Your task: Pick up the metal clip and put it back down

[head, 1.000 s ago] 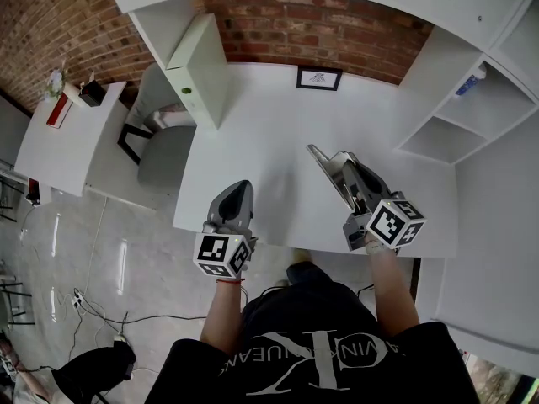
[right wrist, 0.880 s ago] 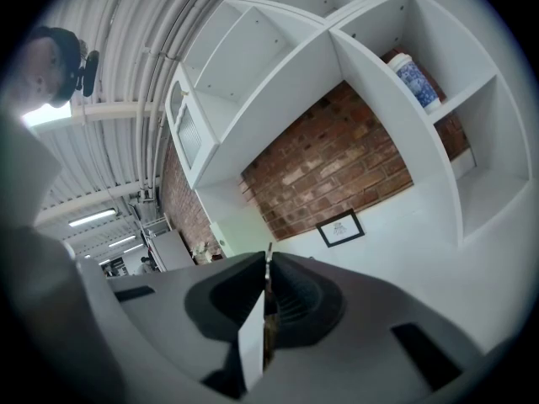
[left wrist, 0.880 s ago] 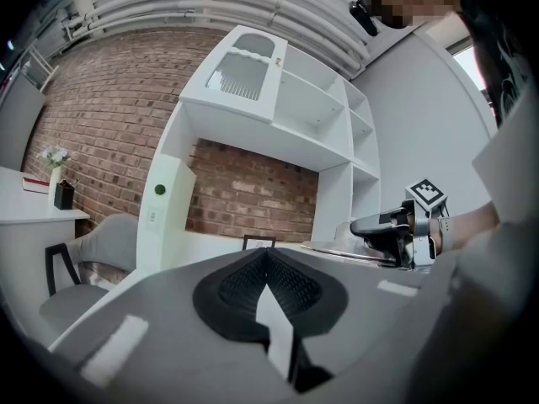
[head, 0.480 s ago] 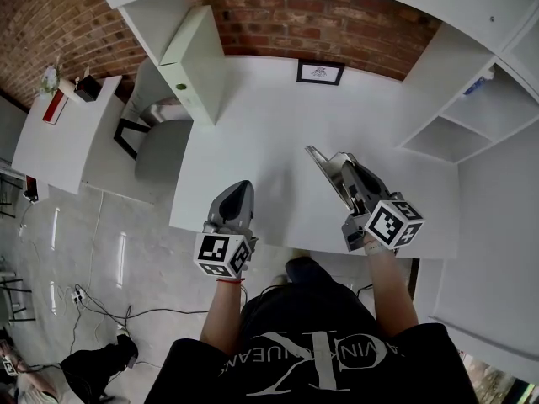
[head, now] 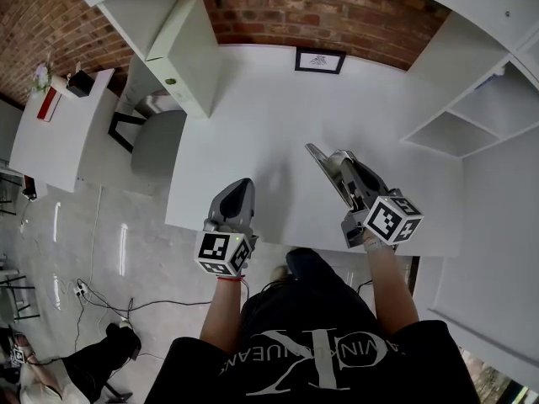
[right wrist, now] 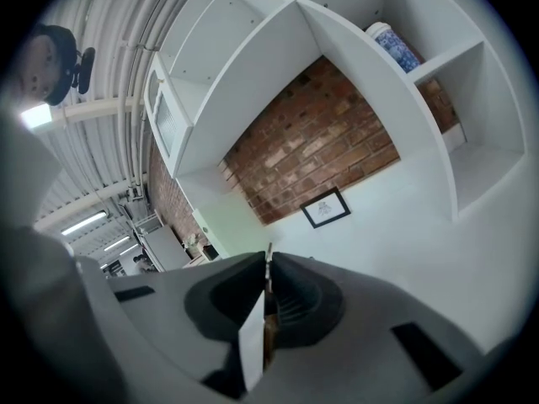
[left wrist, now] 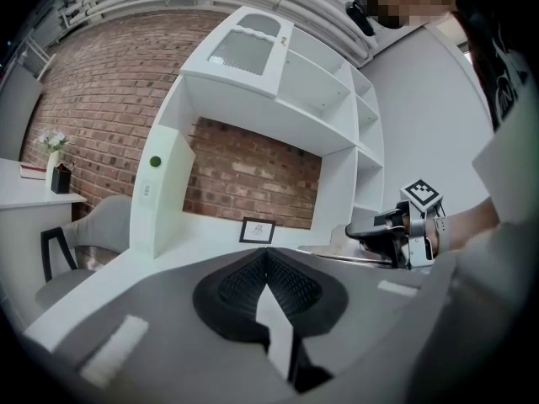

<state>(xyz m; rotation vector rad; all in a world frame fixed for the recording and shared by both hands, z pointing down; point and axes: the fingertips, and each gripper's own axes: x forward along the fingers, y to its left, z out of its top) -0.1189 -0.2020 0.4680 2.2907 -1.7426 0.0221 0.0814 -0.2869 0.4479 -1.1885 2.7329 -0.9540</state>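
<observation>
Right gripper (right wrist: 267,269) jaws are pinched on the thin, flat silver metal clip (head: 321,167), held edge-on over the white desk (head: 253,116). Left gripper (left wrist: 268,263) jaws are together, empty. Risk: with so narrow a pinch, the clip may pivot or slip and drop.

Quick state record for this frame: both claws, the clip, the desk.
left claw: shut, nothing between the jaws
right claw: shut on the metal clip
metal clip: gripped edge-on, sticking out forward past the claw tips
desk: white, both claws over its near part
picture frame: at the back of the desk, against the brick wall
task stage: clip gripped, not yet released
</observation>
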